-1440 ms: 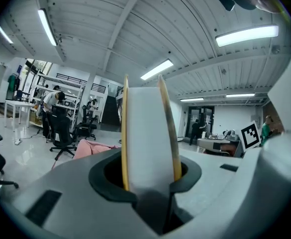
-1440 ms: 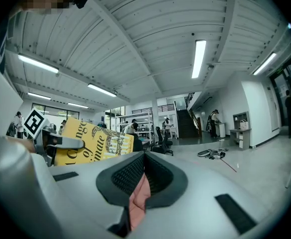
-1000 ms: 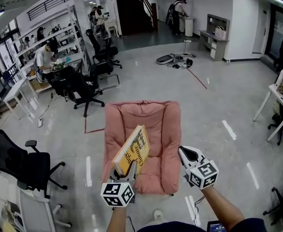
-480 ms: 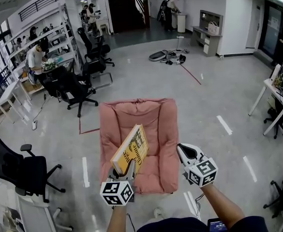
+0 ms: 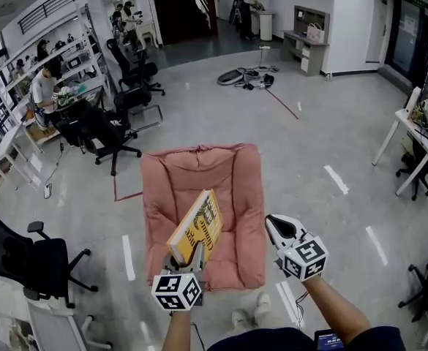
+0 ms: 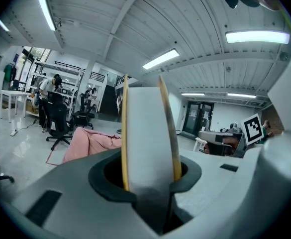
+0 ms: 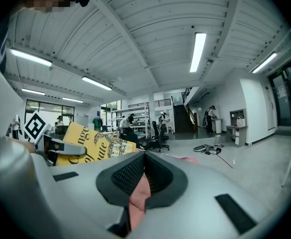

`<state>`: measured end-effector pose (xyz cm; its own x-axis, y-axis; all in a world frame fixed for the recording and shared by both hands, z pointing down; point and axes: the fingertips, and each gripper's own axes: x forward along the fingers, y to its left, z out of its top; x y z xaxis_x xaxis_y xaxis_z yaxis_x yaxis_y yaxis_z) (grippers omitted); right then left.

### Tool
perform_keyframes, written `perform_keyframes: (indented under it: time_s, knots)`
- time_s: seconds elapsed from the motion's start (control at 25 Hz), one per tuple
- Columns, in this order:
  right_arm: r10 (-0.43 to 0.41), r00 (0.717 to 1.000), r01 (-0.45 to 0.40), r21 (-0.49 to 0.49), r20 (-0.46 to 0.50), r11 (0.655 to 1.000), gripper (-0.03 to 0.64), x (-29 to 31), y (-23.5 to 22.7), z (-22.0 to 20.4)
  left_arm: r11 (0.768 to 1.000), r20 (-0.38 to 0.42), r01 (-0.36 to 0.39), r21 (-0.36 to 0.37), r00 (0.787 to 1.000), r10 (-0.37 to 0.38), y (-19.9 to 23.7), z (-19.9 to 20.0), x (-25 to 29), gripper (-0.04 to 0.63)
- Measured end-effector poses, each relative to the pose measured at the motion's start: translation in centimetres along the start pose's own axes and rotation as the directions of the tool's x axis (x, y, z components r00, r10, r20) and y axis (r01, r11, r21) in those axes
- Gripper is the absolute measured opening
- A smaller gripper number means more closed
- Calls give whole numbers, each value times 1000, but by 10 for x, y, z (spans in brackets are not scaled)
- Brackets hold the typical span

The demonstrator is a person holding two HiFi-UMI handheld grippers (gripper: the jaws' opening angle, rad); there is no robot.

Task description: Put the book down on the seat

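Both forearms reach forward over the near edge of the seat [image 5: 199, 170], a pink padded floor chair lying flat on the grey floor [image 5: 323, 123].

Left forearm [image 5: 175, 333]: the left tongs [image 5: 190, 257] point ahead and slightly down and pinch the lower end of the book [image 5: 199, 225]. In the left gripper view the book's page edge stands upright between the two pads, yellow covers against them.

Book: yellow cover, black lettering, held in the air, tilted with its top leaning away, above the seat's front half. It is not resting on the cushion.

Right forearm [image 5: 338, 319]: the right tongs [image 5: 275, 226] hang above the seat's front right corner, just beside the book. Tips pressed together, nothing held; a sliver of pink shows behind them.

Shoes [image 5: 254, 314] stand on the floor just in front of the seat.
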<state>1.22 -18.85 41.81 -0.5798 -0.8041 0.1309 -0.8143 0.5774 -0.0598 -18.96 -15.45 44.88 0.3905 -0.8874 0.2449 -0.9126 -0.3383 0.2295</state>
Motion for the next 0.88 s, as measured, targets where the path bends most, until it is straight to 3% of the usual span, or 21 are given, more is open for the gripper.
perform_keyframes:
  time_s: [0.44, 0.88]
  knots:
    - [2, 999, 0, 44, -50, 999, 14, 15, -41, -27, 1000, -82, -28, 4, 996, 28, -3, -27, 49, 149]
    - [7, 992, 2, 73, -127, 997, 14, 34, -76, -66, 998, -194, -57, 3, 979, 56, 2, -79, 101, 149]
